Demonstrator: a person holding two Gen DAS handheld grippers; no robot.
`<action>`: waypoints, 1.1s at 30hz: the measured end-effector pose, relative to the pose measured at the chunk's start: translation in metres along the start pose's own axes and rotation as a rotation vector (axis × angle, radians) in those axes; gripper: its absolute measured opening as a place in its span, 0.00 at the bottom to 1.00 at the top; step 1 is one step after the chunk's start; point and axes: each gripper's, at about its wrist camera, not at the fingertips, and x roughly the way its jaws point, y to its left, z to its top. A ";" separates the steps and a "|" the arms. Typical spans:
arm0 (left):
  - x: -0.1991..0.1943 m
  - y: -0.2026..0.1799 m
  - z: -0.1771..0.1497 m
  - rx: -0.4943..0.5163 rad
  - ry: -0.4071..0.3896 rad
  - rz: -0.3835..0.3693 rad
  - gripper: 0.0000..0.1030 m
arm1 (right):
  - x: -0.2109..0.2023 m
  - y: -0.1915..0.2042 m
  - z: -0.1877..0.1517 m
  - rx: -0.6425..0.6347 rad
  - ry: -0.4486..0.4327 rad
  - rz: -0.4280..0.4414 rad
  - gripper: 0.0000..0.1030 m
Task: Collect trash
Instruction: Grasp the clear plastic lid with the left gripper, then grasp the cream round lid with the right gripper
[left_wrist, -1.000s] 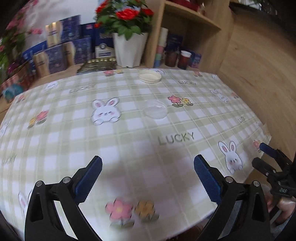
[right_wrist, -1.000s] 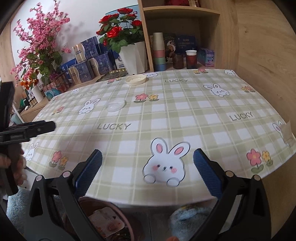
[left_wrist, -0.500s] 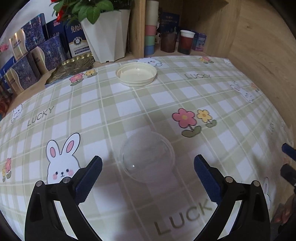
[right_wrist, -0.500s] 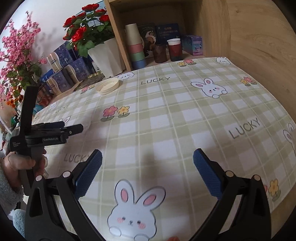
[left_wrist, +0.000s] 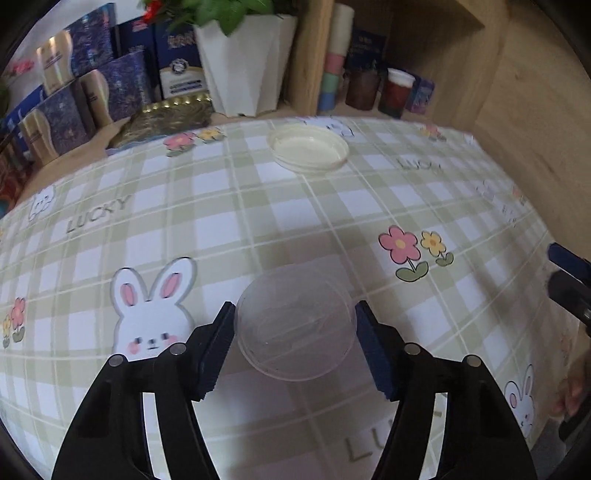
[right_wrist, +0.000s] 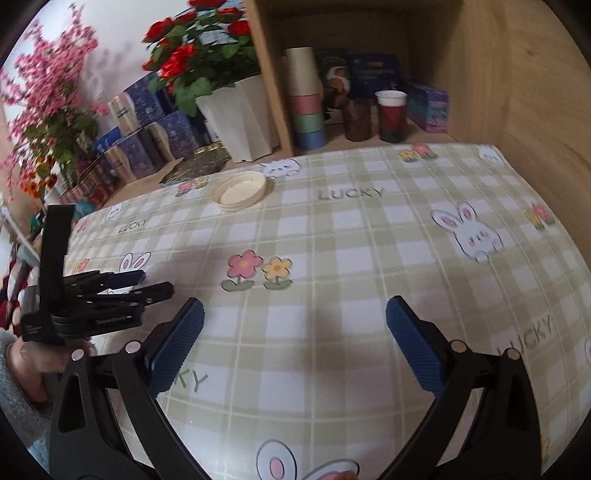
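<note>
The left tongs (left_wrist: 295, 343) have just been closing around the clear plastic lid (left_wrist: 295, 323) lying flat on the worktop (left_wrist: 258, 221), pads at its rim. The right tongs (right_wrist: 295, 339) gape wide, empty.

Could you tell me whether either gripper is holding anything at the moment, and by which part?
The left gripper has just closed on the clear plastic lid, pads at opposite rim edges. The right gripper holds nothing.

I am counting two lids on the counter (left_wrist: 229, 206): one clear lid (left_wrist: 295, 325); one cream lid (left_wrist: 308, 147); I am seeing two tongs.
</note>
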 end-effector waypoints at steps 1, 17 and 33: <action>-0.008 0.006 -0.001 -0.012 -0.014 -0.005 0.62 | 0.004 0.003 0.006 -0.016 0.001 0.005 0.94; -0.118 0.143 -0.094 -0.374 -0.219 0.080 0.62 | 0.189 0.072 0.103 -0.070 0.164 -0.026 0.94; -0.158 0.168 -0.144 -0.436 -0.250 0.133 0.62 | 0.247 0.085 0.131 -0.081 0.240 -0.132 0.93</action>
